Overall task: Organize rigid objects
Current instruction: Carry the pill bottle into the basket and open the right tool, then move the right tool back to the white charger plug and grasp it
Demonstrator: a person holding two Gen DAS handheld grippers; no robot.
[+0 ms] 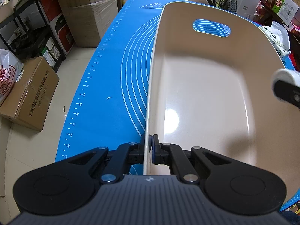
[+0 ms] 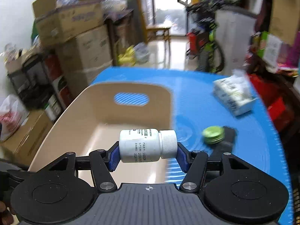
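My right hand-held gripper (image 2: 148, 154) clamps the white bottle (image 2: 148, 145) endwise above the bin (image 2: 78, 116) — it could pivot out. My left hand-held gripper (image 1: 150, 150), pinching the bin's wall, may tip it.

The left gripper (image 1: 149, 146) pinches the cream bin's (image 1: 206, 97) near wall on the blue mat (image 1: 112, 86).

Pale glossy floor tiles (image 1: 78, 61) run past stacked cardboard boxes (image 2: 82, 43) and a black shelf rack (image 1: 28, 30) on the left toward a bright far window (image 2: 168, 7), with a wooden bench (image 2: 159, 30) before it and a bicycle (image 2: 208, 37) at right.
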